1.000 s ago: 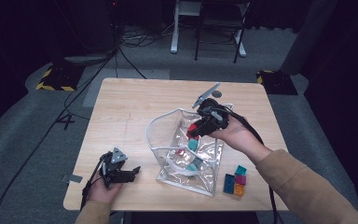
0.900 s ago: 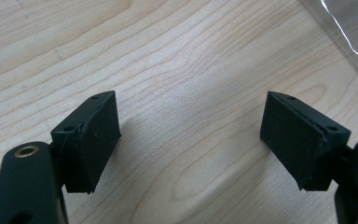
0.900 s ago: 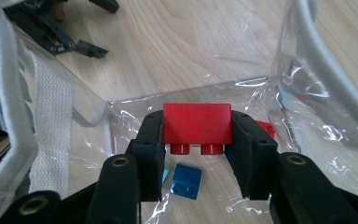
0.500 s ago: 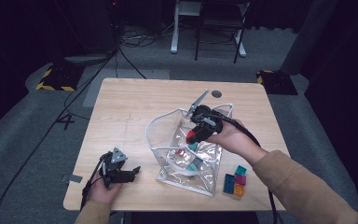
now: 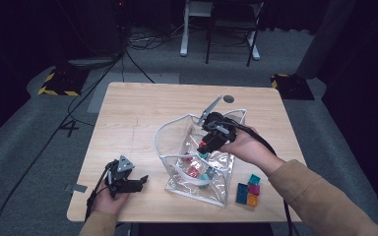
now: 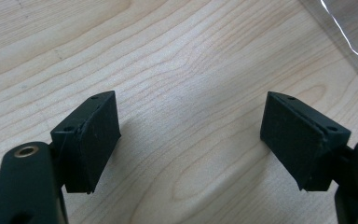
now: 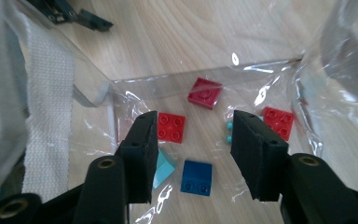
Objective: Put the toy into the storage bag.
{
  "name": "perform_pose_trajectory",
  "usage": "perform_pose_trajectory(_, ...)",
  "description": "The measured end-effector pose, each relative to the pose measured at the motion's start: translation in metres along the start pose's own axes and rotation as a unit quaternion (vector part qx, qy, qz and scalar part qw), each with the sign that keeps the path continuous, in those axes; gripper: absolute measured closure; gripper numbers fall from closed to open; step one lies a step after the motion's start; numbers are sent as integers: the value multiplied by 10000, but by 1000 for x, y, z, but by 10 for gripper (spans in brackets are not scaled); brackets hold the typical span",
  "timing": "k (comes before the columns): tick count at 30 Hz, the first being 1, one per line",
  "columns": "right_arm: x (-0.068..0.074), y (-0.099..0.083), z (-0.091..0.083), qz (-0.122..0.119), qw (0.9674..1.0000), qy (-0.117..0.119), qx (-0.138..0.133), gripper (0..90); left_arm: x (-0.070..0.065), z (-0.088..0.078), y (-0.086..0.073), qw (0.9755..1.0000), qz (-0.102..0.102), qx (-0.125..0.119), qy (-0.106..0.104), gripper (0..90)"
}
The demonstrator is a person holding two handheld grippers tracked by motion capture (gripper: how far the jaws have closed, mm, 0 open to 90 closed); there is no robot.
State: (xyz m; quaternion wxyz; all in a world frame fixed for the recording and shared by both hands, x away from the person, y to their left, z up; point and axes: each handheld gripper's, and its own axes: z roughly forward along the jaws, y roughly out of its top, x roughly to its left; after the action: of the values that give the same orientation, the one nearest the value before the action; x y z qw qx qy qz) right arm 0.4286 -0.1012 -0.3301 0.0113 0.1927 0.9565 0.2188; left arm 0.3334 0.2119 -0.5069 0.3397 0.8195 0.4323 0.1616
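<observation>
You work at a pale wooden table (image 5: 142, 118) with a visible grain, standing on grey carpet in a dark room; black cables trail across the floor at the far left, a yellow-and-black striped block (image 5: 56, 83) sits off the table's far left corner, and the legs of a white stand (image 5: 219, 29) rise beyond the far edge. Your right gripper (image 5: 207, 145) reaches down into the open mouth of the clear plastic bag (image 5: 177, 132), which stands right of the table's middle with its white webbing strap (image 7: 46, 121) along the rim. Its jaws have just been opening and stand apart with nothing pinched between them; through them you see loose bricks on the bag's floor: a red brick (image 7: 171, 127), a dark red brick (image 7: 205, 93), another red one (image 7: 278, 122), a blue brick (image 7: 196, 177) and a teal piece (image 7: 163, 169). A small cluster of bricks (image 5: 248, 191) lies on the table just right of the bag, near the front edge. Your left gripper (image 5: 137, 183) rests at the near left of the table, well apart from the bag, its jaws spread wide over bare wood.
</observation>
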Motion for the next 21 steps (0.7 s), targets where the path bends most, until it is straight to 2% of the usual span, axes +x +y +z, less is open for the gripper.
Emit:
perform_pose_trajectory(5, 5, -10, -21, -31, 9983, -93, -567, 494, 0, 0, 0, 10000, 1, -1, 1, 202)
perform_pose_trajectory(7, 8, -16, -32, -31, 9960, -102, -882, 493, 0, 0, 0, 10000, 1, -2, 1, 201)
perform_pose_trajectory(11, 12, -28, -51, 4, 9916, -108, -1292, 496, 0, 0, 0, 10000, 0, 1, 2, 201)
perform_pose_trajectory(16, 17, -47, -71, 64, 9871, -180, -1590, 491, 0, 0, 0, 10000, 0, 1, 2, 201)
perform_pose_trajectory(21, 20, -67, -88, 185, 9812, -235, -1909, 471, 0, 0, 0, 10000, 1, 1, 2, 201)
